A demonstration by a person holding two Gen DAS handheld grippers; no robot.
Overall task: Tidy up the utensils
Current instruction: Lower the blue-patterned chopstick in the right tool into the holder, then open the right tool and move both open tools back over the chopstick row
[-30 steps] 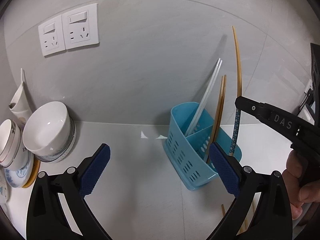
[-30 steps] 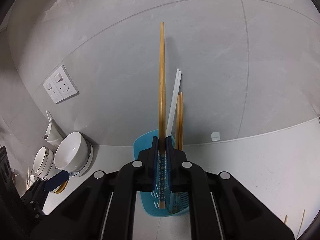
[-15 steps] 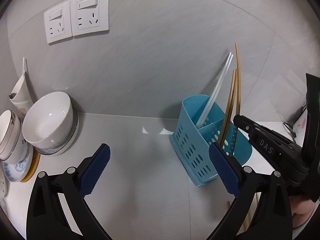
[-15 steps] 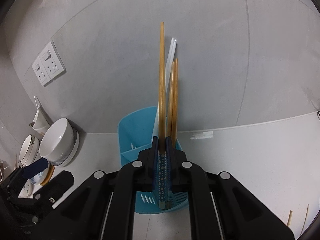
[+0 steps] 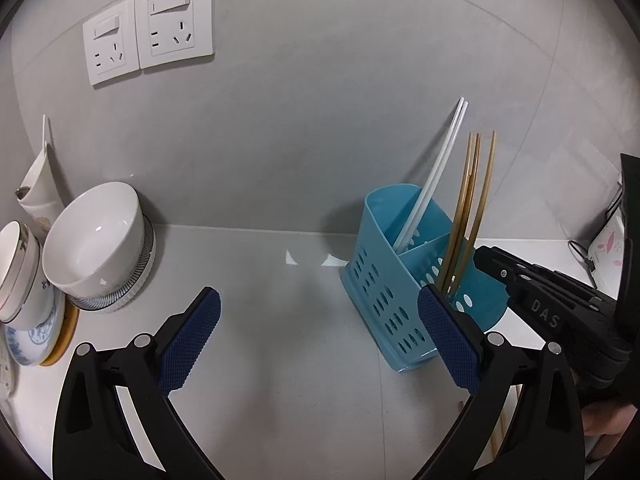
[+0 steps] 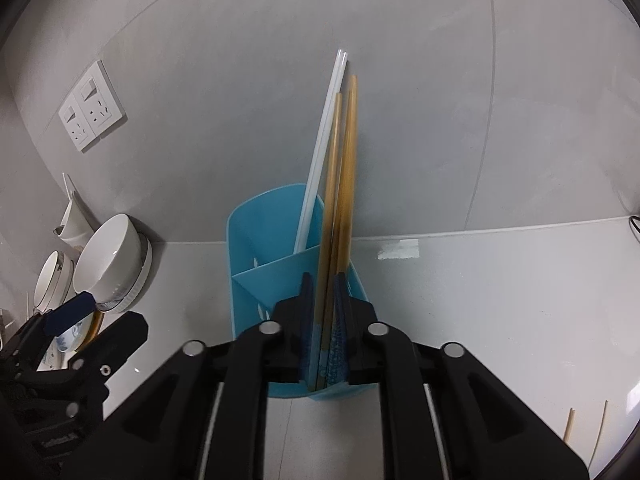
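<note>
A blue slotted utensil holder (image 5: 384, 280) (image 6: 260, 248) stands on the grey counter by the wall. Its far slot holds two white chopsticks (image 5: 436, 176) (image 6: 320, 152). Three wooden chopsticks (image 5: 476, 192) (image 6: 344, 168) stand in the near slot. My right gripper (image 6: 323, 284) (image 5: 488, 256) sits at the holder's rim with its jaws opening. The patterned lower ends of the wooden chopsticks stand between the pads, and a gap shows on each side. My left gripper (image 5: 318, 300) is open and holds nothing, left of the holder and above bare counter.
White bowls (image 5: 96, 240) and a cup (image 5: 20, 272) are stacked on plates at the left. Two wall sockets (image 5: 148, 36) are above them. Loose wooden chopsticks (image 6: 568, 424) lie on the counter at the right front. A person's hand (image 5: 608, 420) holds the right gripper.
The long wooden chopstick went down into the holder's near slot beside the other two, and the right gripper's jaws parted from it. The left gripper stayed open.
</note>
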